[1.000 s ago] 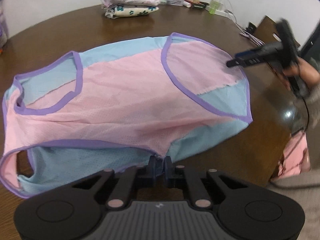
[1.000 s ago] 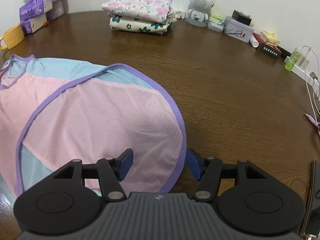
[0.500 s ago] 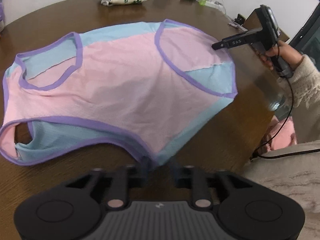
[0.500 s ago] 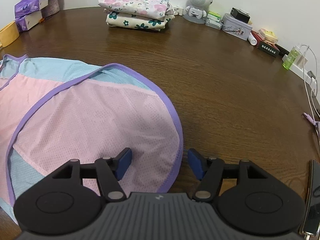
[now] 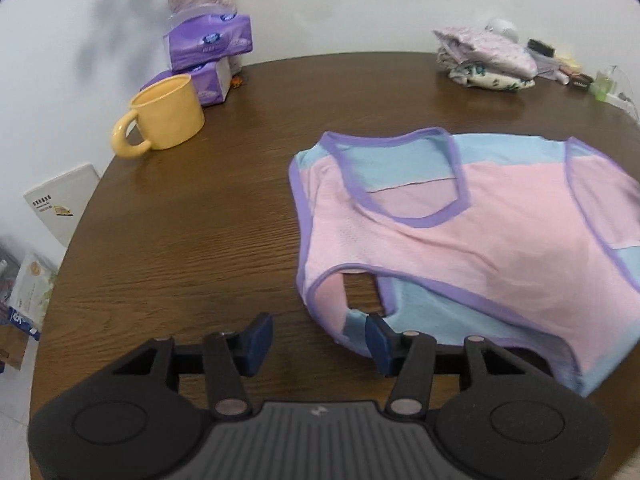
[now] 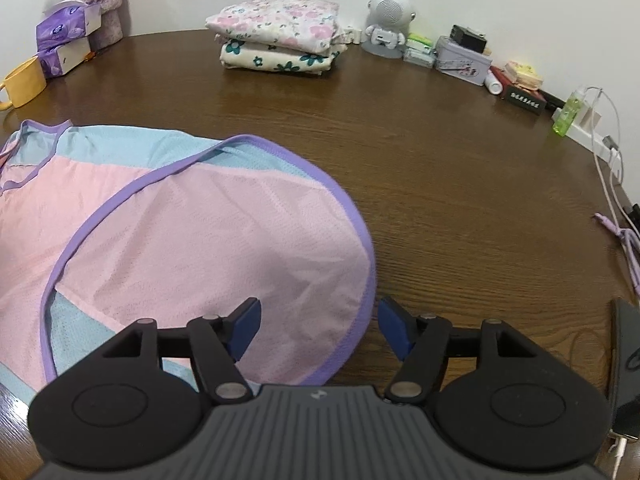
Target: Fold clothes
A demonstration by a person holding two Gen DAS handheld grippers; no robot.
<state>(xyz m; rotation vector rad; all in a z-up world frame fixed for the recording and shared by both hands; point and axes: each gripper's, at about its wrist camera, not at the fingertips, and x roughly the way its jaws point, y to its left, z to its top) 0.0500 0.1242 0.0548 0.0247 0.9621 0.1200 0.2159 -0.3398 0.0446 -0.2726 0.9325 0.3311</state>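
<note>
with both jaws opening, left gripper (image 5: pixel 318 342) beside the pink-and-blue vest (image 5: pixel 480 240) spread flat at the bench's (image 5: pixel 180 240) near edge, right gripper (image 6: pixel 318 330) straddling its purple hem unpinched: pinch trim only, lift evenly.

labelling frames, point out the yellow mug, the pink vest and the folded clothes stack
yellow mug (image 5: pixel 168 114), left wrist view, side wall
pink vest (image 5: pixel 480 232), left wrist view, pink front panel
folded clothes stack (image 6: pixel 276 24), right wrist view, top garment

A round brown wooden table (image 5: pixel 192 240) carries a pink and blue vest (image 5: pixel 480 232) spread flat, a yellow mug (image 5: pixel 168 114), purple tissue packs (image 5: pixel 210 42), a stack of folded floral clothes (image 6: pixel 276 38) and small clutter (image 6: pixel 464 56) along the wall.
</note>
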